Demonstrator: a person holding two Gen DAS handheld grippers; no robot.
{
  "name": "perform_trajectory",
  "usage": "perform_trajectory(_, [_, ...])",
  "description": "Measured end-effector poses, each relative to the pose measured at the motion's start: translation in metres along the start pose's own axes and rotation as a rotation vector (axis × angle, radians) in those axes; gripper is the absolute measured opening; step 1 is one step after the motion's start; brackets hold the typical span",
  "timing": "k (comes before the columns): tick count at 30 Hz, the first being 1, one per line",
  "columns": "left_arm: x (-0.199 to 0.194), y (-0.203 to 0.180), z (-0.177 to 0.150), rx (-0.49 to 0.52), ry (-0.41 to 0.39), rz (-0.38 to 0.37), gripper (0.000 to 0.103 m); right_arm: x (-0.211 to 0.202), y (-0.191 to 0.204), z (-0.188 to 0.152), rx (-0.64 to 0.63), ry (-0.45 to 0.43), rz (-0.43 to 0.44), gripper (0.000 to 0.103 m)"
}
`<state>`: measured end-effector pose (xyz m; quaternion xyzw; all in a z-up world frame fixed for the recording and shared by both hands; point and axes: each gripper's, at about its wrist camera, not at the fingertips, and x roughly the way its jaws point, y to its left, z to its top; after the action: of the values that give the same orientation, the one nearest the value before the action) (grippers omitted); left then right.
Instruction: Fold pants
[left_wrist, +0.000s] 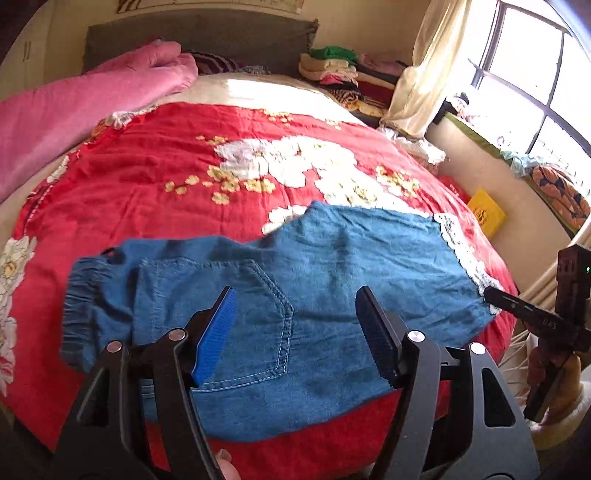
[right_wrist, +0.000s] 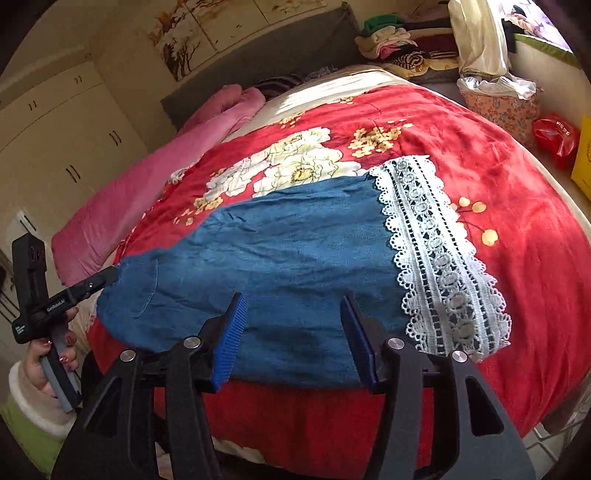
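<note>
Two wrist views examined. Left wrist view: the left gripper (left_wrist: 295, 332) is poised over the blue denim pants (left_wrist: 295, 295), fingers spread wide apart with nothing between them. The pants lie flat across the near part of the red floral bedspread (left_wrist: 147, 166), elastic waistband (left_wrist: 83, 302) to the left, stitched back pocket (left_wrist: 236, 317) showing between the fingers, white lace hem (left_wrist: 461, 251) to the right. The right gripper (left_wrist: 517, 310) enters from the right edge, its tip at the lace end of the pants. A pink blanket (left_wrist: 74, 107) lies along the left of the bed; folded clothes (left_wrist: 332, 66) are stacked by the headboard.

Right wrist view: the right gripper (right_wrist: 293, 332) is over the leg of the pants (right_wrist: 295, 258), fingers likewise parted and holding nothing. The lace hem (right_wrist: 436, 251) runs down the right end of the pants. The left gripper (right_wrist: 99, 278) shows at the left, its tip touching the waist end, held by a hand (right_wrist: 51, 365) with painted nails.
</note>
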<state>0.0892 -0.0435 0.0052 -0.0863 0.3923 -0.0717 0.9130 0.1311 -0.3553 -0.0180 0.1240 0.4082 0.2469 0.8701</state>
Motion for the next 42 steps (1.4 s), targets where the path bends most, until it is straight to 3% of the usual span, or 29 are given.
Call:
perform_trajectory(3, [0.025, 0.008, -0.018, -0.001, 0.066, 0.069, 0.059, 0.013, -0.013, -0.007, 0.006, 0.044, -0.062, 0.057])
perform_trajectory(5, [0.035, 0.019, -0.028, -0.022, 0.094, 0.071, 0.059, 0.017, -0.028, -0.013, 0.022, 0.059, -0.097, 0.057])
perform_trajectory(8, [0.04, 0.027, -0.031, -0.044, 0.102, 0.055, 0.059, 0.019, -0.042, -0.019, 0.05, 0.05, -0.048, 0.057])
perform_trajectory(13, [0.048, 0.028, -0.032, -0.047, 0.1, 0.062, 0.059, 0.022, -0.043, -0.024, 0.029, 0.043, -0.043, 0.057])
perform_trajectory(18, [0.043, 0.023, -0.029, -0.031, 0.111, 0.059, 0.062, 0.003, -0.045, -0.025, 0.065, -0.002, -0.005, 0.058])
perform_trajectory(20, [0.033, 0.014, -0.025, -0.017, 0.112, 0.042, 0.071, -0.014, -0.046, -0.027, 0.077, -0.034, 0.0, 0.062])
perform_trajectory(29, [-0.004, -0.048, 0.008, 0.11, 0.026, -0.035, 0.083, -0.071, -0.068, -0.046, 0.153, -0.108, -0.045, 0.072])
perform_trajectory(42, [0.043, -0.141, 0.061, 0.309, 0.05, -0.116, 0.093, -0.071, -0.084, -0.051, 0.255, -0.147, -0.043, 0.077])
